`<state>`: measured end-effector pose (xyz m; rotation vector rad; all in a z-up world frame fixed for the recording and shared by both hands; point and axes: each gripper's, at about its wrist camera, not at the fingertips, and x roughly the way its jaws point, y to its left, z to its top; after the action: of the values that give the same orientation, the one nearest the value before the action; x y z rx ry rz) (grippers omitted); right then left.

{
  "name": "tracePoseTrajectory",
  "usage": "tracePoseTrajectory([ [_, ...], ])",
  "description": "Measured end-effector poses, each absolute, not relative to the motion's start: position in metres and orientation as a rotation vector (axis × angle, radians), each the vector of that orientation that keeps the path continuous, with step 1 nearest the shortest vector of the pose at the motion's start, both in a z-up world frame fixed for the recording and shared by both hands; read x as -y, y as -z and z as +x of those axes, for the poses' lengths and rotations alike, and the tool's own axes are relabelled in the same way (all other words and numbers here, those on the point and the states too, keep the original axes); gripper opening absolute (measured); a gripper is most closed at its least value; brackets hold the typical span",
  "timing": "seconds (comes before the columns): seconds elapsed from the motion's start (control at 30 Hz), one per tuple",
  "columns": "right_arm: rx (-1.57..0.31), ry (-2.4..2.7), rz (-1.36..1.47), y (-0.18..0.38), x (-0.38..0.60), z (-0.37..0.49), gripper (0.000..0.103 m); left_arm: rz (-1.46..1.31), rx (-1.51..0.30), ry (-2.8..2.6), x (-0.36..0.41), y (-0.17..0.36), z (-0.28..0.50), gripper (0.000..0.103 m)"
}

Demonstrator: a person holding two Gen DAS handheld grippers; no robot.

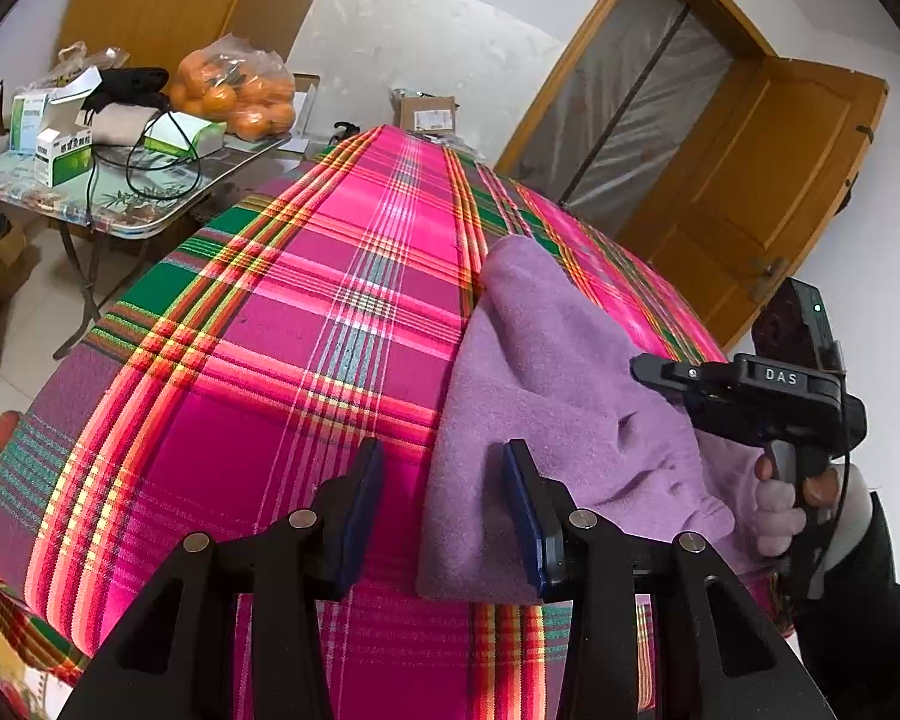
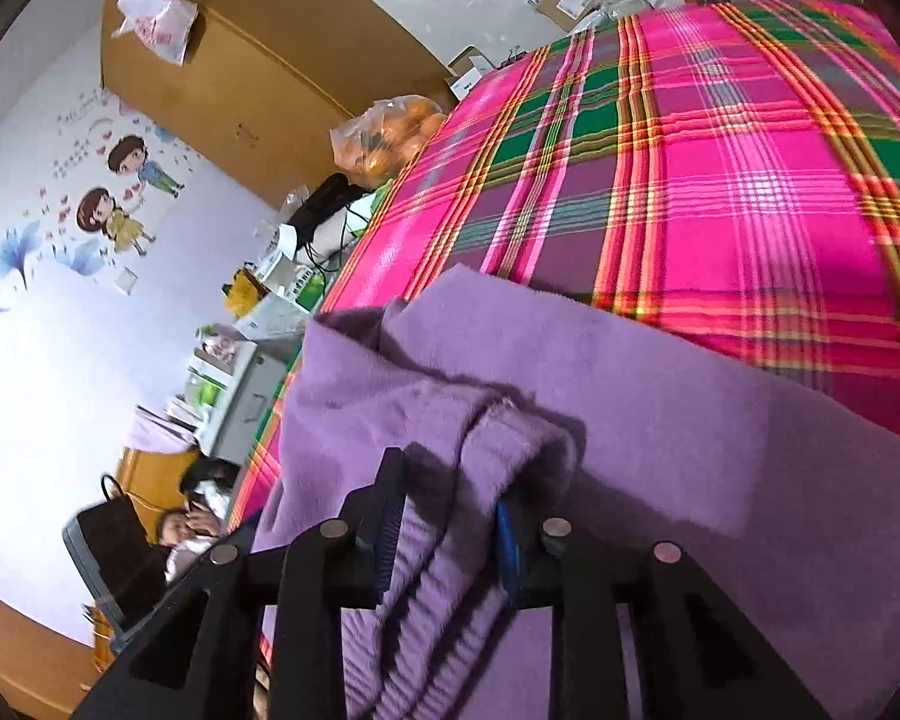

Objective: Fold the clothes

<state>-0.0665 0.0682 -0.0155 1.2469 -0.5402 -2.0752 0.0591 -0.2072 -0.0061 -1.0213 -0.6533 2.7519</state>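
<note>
At the far left a folding table with a patterned glossy top [image 1: 120, 204] carries green-and-white cardboard boxes [image 1: 60, 153], a looped black cable [image 1: 162, 174] and a clear plastic bag of oranges [image 1: 234, 93]. To its right, filling the middle of the scene, lies a bright pink plaid cloth with green, orange and white stripes [image 1: 306, 324], spread flat over a broad surface.

The left gripper [image 1: 444, 516] hovers low over the near edge of this plaid cloth. Its two black fingers with blue pads stand well apart and grip nothing; the right pad sits just beside the left edge of the garment.

That garment is a soft lilac fleece piece of clothing [image 1: 558, 384]. It rests on the right half of the plaid cloth, reaching from the near edge toward the middle, partly bunched.

Further right, the right gripper [image 2: 447, 516] is angled over the garment's near right part, a hand [image 1: 780, 510] on its handle. In its own view a raised fold of the fleece with a stitched seam runs between its fingers, which are set apart; I cannot tell whether they actually pinch the fold.

At the far right stands an open wooden door [image 1: 768, 192].
</note>
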Motion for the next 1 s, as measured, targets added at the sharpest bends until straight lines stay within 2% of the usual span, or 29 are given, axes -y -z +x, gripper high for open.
tracePoseTrajectory([
  [0.07, 0.534, 2.083, 1.235, 0.014, -0.067, -0.065, 0.012, -1.025, 0.65, -2.753, 0.207, 0.006, 0.059, 0.042],
  [0.13, 0.549, 2.093, 1.204, 0.01, -0.071, -0.06, 0.008, -1.031, 0.654, -2.75, 0.207, 0.006, 0.06, 0.042],
  [0.27, 0.577, 2.167, 1.092, -0.014, -0.09, -0.034, 0.007, -1.037, 0.661, -2.742, 0.208, 0.006, 0.062, 0.042],
  [0.37, 0.623, 2.19, 1.144, -0.005, -0.102, -0.032, 0.007, -1.028, 0.669, -2.727, 0.208, 0.006, 0.062, 0.049],
  [0.6, 0.727, 2.197, 1.238, 0.017, -0.121, -0.035, 0.011, -1.039, 0.676, -2.691, 0.204, 0.006, 0.064, 0.049],
  [0.9, 0.661, 2.231, 1.213, 0.014, -0.123, -0.034, 0.012, -1.048, 0.6, -2.704, 0.198, 0.004, 0.065, 0.048],
  [0.93, 0.645, 2.234, 1.209, 0.014, -0.123, -0.034, 0.012, -1.049, 0.589, -2.707, 0.197, 0.004, 0.065, 0.048],
  [1.0, 0.628, 2.247, 1.196, 0.015, -0.124, -0.036, 0.011, -1.051, 0.576, -2.694, 0.195, 0.004, 0.065, 0.035],
])
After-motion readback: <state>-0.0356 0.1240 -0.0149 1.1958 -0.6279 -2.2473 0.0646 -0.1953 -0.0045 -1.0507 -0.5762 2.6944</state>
